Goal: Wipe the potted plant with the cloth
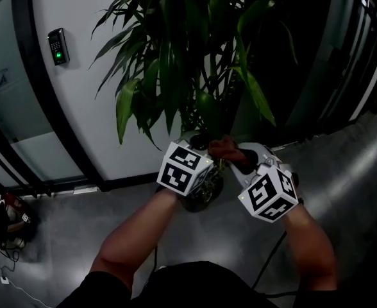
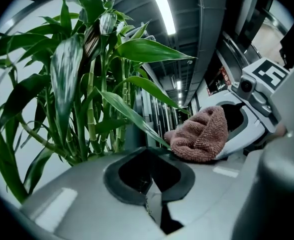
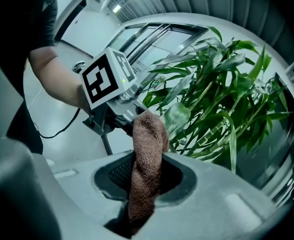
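The potted plant (image 1: 195, 56), with long green leaves on bamboo-like stalks, rises from a dark pot (image 1: 204, 194) right in front of me. Both grippers sit close together at its base. My right gripper (image 1: 236, 158) (image 3: 144, 184) is shut on a brownish-pink cloth (image 3: 147, 149) (image 1: 226, 149), which sticks up from the jaws. The cloth (image 2: 202, 134) rests against the lower end of one long leaf (image 2: 129, 114). My left gripper (image 1: 204, 149) (image 2: 148, 176) is shut, and that leaf's end reaches its front edge. Whether the leaf is pinched I cannot tell.
A white wall with a black post and a keypad (image 1: 58, 46) stands behind the plant on the left. Dark glass partitions (image 1: 368, 56) are at the right. Cables and gear (image 1: 2, 217) lie on the grey floor at far left, and a cable (image 1: 268, 255) hangs below my right arm.
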Motion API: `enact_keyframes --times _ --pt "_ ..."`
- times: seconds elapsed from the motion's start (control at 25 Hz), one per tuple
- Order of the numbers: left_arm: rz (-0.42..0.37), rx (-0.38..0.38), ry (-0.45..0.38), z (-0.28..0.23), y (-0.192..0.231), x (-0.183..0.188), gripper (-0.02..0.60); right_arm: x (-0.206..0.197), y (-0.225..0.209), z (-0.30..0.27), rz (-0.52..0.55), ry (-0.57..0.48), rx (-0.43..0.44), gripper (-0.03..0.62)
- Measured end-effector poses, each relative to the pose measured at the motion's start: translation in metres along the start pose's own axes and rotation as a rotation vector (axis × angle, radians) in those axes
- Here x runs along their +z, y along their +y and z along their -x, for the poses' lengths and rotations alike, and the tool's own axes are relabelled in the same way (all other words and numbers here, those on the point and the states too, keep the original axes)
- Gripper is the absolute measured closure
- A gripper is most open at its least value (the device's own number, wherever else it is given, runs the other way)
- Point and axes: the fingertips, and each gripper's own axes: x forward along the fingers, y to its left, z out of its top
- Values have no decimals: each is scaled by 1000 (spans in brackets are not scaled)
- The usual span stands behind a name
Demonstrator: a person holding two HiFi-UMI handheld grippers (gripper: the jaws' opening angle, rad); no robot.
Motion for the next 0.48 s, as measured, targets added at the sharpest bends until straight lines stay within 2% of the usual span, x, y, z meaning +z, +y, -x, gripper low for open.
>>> enact_keyframes --times 0.36,0.48 --pt "4 -14 6 -1 -2 -3 565 -25 25 15 -53 39 43 525" --pt "-2 -16 10 -3 -2 -1 565 -21 16 22 -75 14 7 525"
